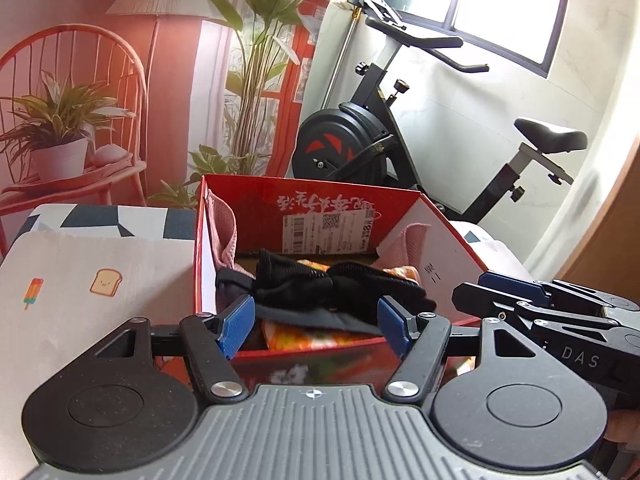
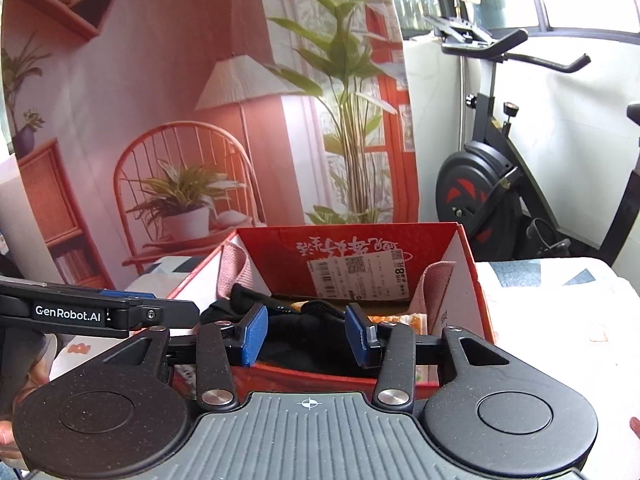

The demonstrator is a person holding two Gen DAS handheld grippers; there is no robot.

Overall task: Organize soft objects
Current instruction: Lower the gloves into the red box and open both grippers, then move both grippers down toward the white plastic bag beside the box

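Black glove (image 1: 320,284) lies in our red box (image 1: 224,248); left gripper (image 1: 316,320) apart, empty; right gripper (image 2: 306,332) apart, gripping nothing.

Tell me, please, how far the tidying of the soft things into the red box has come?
Done: the black fabric item, pink cloth and an orange patterned item lie inside the red box. In hand: nothing; the left gripper and right gripper are open at the box's near edge, pads apart and pressing on nothing. Left: no other loose soft item shows on the table, so little seems to remain.
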